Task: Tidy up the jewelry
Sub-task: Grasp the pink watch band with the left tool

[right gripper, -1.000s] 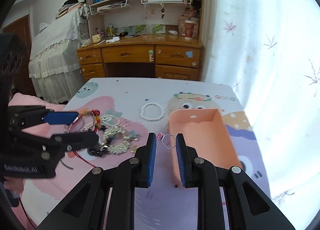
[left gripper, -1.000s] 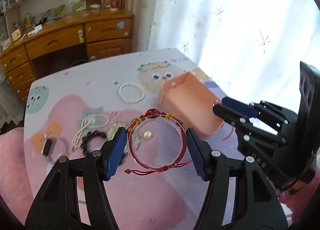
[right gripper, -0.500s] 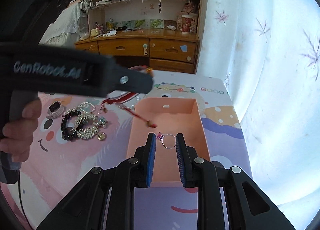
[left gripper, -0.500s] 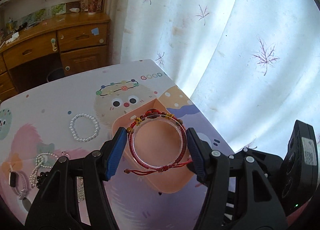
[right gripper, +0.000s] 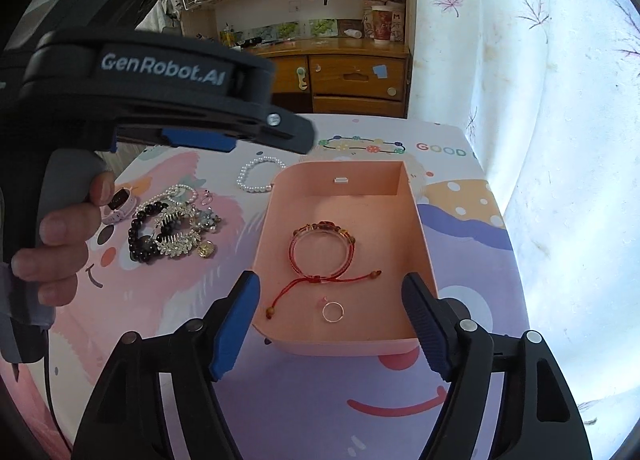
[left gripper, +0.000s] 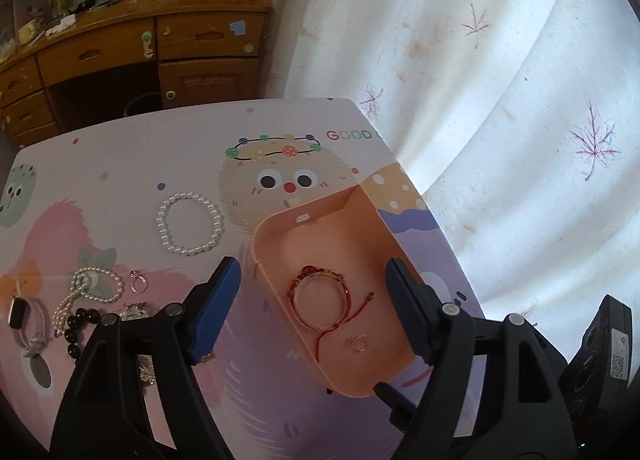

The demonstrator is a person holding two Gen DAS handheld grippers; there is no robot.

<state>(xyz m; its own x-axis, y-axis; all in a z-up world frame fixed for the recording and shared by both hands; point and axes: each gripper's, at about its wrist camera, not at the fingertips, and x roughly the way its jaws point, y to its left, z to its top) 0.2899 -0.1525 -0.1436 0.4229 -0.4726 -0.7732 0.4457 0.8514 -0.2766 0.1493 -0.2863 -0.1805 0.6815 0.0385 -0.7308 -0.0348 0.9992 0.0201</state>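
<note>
In the right wrist view, the right hand-held gripper (right gripper: pixel 330 324) stands at the bottom of the frame with its two blue-padded fingers spread wide and nothing between them. Just past them lies the pink box (right gripper: pixel 422 244) on the worktop (right gripper: pixel 304 404); its long axis runs from the lower middle of the frame up toward the centre, and its top is open. Inside, nearest to the camera, a small ring (right gripper: pixel 333 311) lies flat on the box floor. A little farther in lies the red bracelet (right gripper: pixel 322 248), also flat, with its beaded part toward the far wall and its two red cord ends trailing toward the near wall, one to the lower left and one to the right.

In the left wrist view, the left hand-held gripper (left gripper: pixel 314 310) is released too, its fingers wide apart on both sides of the box, holding nothing.

At the left of the box, on the worktop, a heap of jewelry holds a black bead bracelet (right gripper: pixel 138 234), a silver hair comb (right gripper: pixel 178 236) and a pearl strand (left gripper: pixel 86 288). Farther up lies a single white pearl bracelet (left gripper: pixel 189 223), near the far left corner of the box.
</note>
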